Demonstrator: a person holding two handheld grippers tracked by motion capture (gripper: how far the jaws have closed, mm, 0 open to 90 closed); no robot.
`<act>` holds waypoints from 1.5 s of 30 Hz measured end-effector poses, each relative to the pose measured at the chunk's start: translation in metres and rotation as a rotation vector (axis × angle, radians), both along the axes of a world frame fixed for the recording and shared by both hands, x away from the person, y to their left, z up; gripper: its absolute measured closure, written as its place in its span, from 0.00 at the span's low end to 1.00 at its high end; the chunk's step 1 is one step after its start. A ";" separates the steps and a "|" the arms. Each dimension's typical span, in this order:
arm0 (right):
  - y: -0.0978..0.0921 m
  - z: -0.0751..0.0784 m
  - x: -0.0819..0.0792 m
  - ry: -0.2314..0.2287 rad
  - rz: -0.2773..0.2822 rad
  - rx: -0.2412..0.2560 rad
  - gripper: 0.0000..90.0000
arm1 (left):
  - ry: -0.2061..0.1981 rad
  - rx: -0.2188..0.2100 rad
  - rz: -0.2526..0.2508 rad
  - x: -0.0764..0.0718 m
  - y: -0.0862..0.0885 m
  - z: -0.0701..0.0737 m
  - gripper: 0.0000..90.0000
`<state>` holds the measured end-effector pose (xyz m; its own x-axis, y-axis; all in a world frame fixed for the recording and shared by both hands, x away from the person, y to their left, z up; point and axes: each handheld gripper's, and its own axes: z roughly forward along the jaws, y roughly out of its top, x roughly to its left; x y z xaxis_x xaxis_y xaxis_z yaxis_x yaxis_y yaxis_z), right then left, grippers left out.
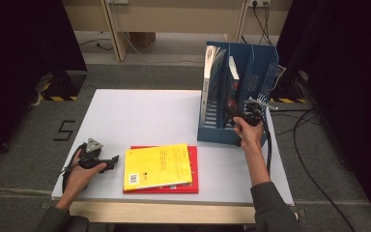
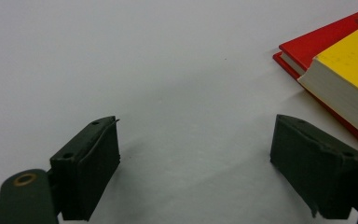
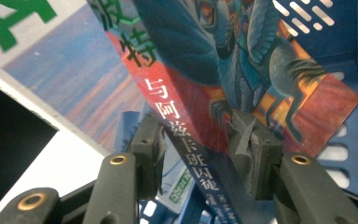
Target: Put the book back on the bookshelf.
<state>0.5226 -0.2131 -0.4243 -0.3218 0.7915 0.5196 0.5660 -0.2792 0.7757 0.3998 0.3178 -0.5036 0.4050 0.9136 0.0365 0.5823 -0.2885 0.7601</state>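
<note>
High view: right gripper (image 1: 244,115) up at blue file rack (image 1: 212,133), feeding illustrated book (image 3: 242,88) spine-first into a middle slot. Right gripper view: pads (image 3: 254,161) either side of the spine, apparently clenched on it, held near the lower edge, probably so the book slides down upright between dividers. Another book (image 3: 60,70) already leaning in the neighbouring slot. Left gripper (image 2: 196,163) resting low on white table (image 1: 140,116), jaws released wide with nothing between, parked just beside yellow book (image 1: 158,166) stacked on red book (image 1: 193,186), likely next in line. Slot floor hidden behind covers; exact contact on the left pad hard to make out.
</note>
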 end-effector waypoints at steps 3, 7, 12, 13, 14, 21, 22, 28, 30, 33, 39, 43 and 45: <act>-0.002 0.006 -0.011 -0.015 -0.002 -0.025 0.51 | -0.001 -0.001 0.000 0.000 0.000 0.000 0.16; -0.006 0.020 -0.037 -0.082 0.032 -0.138 0.45 | 0.001 -0.001 0.001 0.000 0.000 0.000 0.16; -0.005 0.025 -0.070 -0.104 0.131 -0.216 0.40 | 0.000 -0.003 -0.004 -0.001 0.000 0.001 0.16; -0.003 0.022 -0.075 -0.098 0.163 -0.222 0.40 | 0.003 -0.011 -0.006 -0.001 0.000 0.001 0.16; -0.001 0.019 -0.081 -0.088 0.193 -0.232 0.39 | 0.009 -0.022 -0.009 -0.002 0.000 0.001 0.16; 0.011 -0.005 -0.111 -0.042 0.250 -0.241 0.27 | -0.003 -0.025 -0.035 -0.012 -0.008 0.009 0.16; 0.013 -0.008 -0.114 -0.041 0.247 -0.245 0.26 | -0.006 -0.018 -0.042 -0.014 -0.010 0.011 0.17; 0.023 -0.024 -0.126 -0.014 0.313 -0.213 0.20 | 0.008 0.004 -0.101 -0.024 -0.024 0.016 0.16; 0.027 -0.029 -0.128 -0.001 0.336 -0.199 0.20 | 0.012 0.018 -0.111 -0.026 -0.027 0.017 0.18; 0.033 -0.034 -0.129 0.018 0.354 -0.219 0.20 | 0.008 0.015 -0.112 -0.028 -0.028 0.018 0.19; 0.040 -0.039 -0.132 0.039 0.388 -0.209 0.20 | 0.004 0.004 -0.121 -0.030 -0.030 0.020 0.25; 0.043 -0.042 -0.133 0.051 0.397 -0.207 0.20 | 0.005 0.004 -0.129 -0.032 -0.035 0.022 0.33; 0.044 -0.044 -0.133 0.054 0.403 -0.208 0.20 | 0.019 -0.026 -0.147 -0.033 -0.039 0.021 0.41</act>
<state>0.3894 -0.1689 -0.4686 -0.6019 0.6981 0.3878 0.6391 0.1299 0.7581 0.3669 0.2788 -0.4828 0.5350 0.8449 0.0050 0.5496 -0.3524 0.7575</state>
